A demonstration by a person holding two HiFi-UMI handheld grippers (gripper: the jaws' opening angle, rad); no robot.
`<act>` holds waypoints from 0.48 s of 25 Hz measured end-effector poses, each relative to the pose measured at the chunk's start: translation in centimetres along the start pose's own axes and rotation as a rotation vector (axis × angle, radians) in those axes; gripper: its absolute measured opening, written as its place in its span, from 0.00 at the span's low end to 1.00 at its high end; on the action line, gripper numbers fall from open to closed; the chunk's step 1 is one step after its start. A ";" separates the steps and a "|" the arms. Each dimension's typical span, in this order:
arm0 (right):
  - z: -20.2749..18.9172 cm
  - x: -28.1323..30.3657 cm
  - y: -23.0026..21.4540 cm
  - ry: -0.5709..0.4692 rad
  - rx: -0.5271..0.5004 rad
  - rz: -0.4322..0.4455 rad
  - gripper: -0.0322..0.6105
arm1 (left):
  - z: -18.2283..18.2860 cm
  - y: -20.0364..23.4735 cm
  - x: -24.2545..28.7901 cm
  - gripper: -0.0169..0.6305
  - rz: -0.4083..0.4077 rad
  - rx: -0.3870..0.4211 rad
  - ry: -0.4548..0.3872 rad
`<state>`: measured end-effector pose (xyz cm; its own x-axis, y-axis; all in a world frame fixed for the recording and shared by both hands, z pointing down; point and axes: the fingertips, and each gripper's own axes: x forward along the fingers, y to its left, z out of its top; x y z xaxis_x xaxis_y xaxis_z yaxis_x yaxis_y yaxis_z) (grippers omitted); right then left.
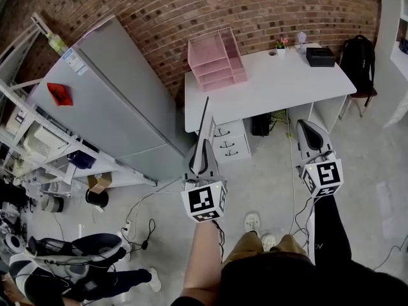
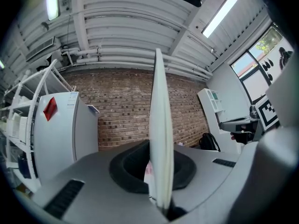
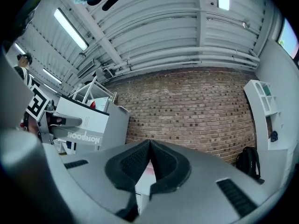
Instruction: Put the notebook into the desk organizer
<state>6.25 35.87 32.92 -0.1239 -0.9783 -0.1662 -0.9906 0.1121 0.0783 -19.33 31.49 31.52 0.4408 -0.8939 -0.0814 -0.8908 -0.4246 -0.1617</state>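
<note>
The desk (image 1: 280,85) stands at twelve o'clock, the desk organizer (image 1: 215,59) on its left end. A backpack (image 1: 358,59) sits at one o'clock, a cabinet (image 1: 108,101) at ten. The notebook (image 1: 207,116) stands in the left gripper (image 1: 204,146)'s jaws, before the desk.

Desk organizer (image 1: 215,59) pink, on white tabletop's (image 1: 280,88) back-left corner; notebook (image 2: 161,125) edge cream-white; brick wall (image 1: 191,5) red-brown with pale mortar lines; backpack (image 1: 358,59) black.

Two grippers were in frame — the left gripper (image 1: 204,144) and the right gripper (image 1: 306,126) — along with one notebook (image 2: 161,139), one pink desk organizer (image 1: 217,61), one white desk (image 1: 280,85), one drawer unit (image 1: 228,142), one backpack (image 1: 358,59), one potted plant (image 1: 281,45) and one black box (image 1: 320,57).
</note>
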 end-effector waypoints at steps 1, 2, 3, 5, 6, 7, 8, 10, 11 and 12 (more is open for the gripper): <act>0.0 0.1 -0.1 -0.003 0.004 -0.002 0.08 | 0.0 0.1 0.1 0.06 0.000 0.000 -0.001; -0.1 0.3 -0.1 -0.005 0.008 -0.002 0.08 | -0.1 0.1 0.2 0.06 0.000 0.000 -0.001; -0.2 0.5 0.0 -0.005 0.010 -0.003 0.08 | -0.3 0.3 0.3 0.06 -0.001 0.001 0.000; -0.4 1.0 0.2 -0.003 0.010 -0.004 0.08 | -0.6 0.7 0.8 0.06 -0.001 0.001 0.004; -0.5 1.3 0.2 -0.002 0.008 -0.006 0.08 | -0.7 0.9 1.1 0.06 0.001 -0.002 0.005; -0.6 1.6 0.2 -0.002 0.008 -0.006 0.08 | -0.8 1.1 1.5 0.06 0.002 -0.006 0.004; -0.7 2.0 0.2 -0.001 0.007 -0.004 0.08 | -1.0 1.3 1.9 0.06 0.003 -0.011 0.004; -1.0 3.0 0.1 0.001 0.004 0.001 0.08 | -1.4 1.5 3.0 0.06 -0.004 -0.024 0.004; -1.1 3.6 -0.1 0.001 0.003 0.001 0.08 | -1.6 1.5 3.7 0.06 -0.010 -0.029 0.004; -1.2 4.3 -0.2 0.001 0.002 0.000 0.08 | -1.7 1.6 4.4 0.06 -0.014 -0.033 0.003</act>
<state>6.02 31.41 33.37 -0.1236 -0.9784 -0.1656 -0.9907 0.1123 0.0762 -19.01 26.67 32.61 0.4532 -0.8881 -0.0763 -0.8876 -0.4418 -0.1301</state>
